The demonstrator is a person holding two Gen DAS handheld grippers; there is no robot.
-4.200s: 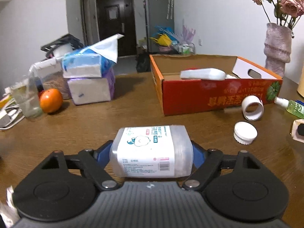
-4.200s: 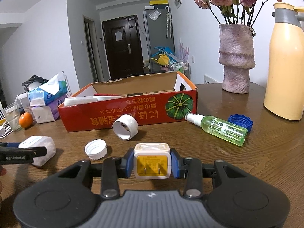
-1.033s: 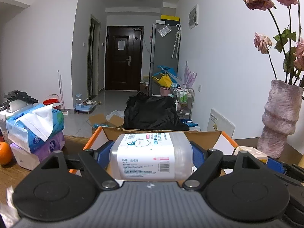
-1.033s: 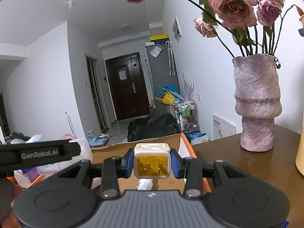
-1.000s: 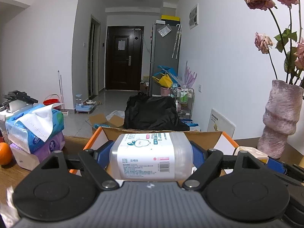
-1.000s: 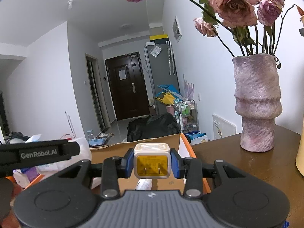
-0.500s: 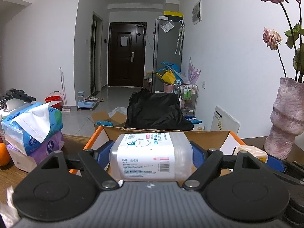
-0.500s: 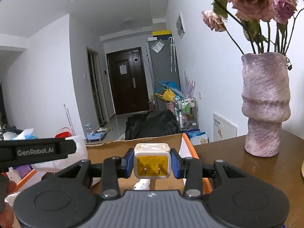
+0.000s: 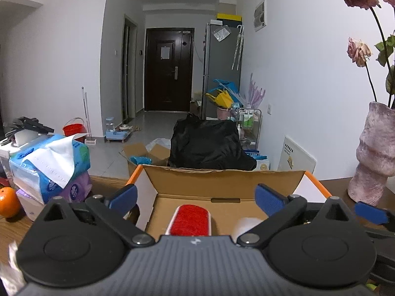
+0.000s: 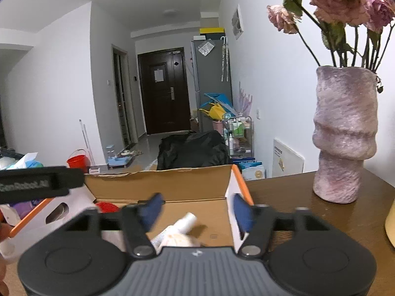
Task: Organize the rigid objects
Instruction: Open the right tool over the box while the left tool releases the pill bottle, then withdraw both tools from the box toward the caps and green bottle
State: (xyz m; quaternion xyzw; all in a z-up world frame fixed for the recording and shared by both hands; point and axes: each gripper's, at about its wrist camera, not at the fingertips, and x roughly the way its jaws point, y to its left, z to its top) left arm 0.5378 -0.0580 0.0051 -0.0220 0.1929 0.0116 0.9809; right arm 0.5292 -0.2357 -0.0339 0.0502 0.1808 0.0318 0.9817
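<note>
Box (image 9: 222, 180) is right under both my grippers, a cardboard one with orange edges sitting on the brown table (image 10: 284, 192). My left gripper (image 9: 196, 196) is wide open with nothing between its blue pads; its jaws have just been opening. Below it, inside the box, I see a red brush (image 9: 191, 219) lying near the middle, with a blurry white thing just to its right that I cannot tell apart. My right gripper (image 10: 196, 209) is open too and holds nothing, and its jaws have also just been opening, so its fingers look blurred. Under it in the box lies a white tube (image 10: 181, 224), and a pale rounded thing sits close to the camera, too hidden to name. Far to the right stands a pink vase (image 10: 344, 135) with dried roses. On the left are tissue packs (image 9: 49, 162) and an orange (image 9: 8, 202).
</note>
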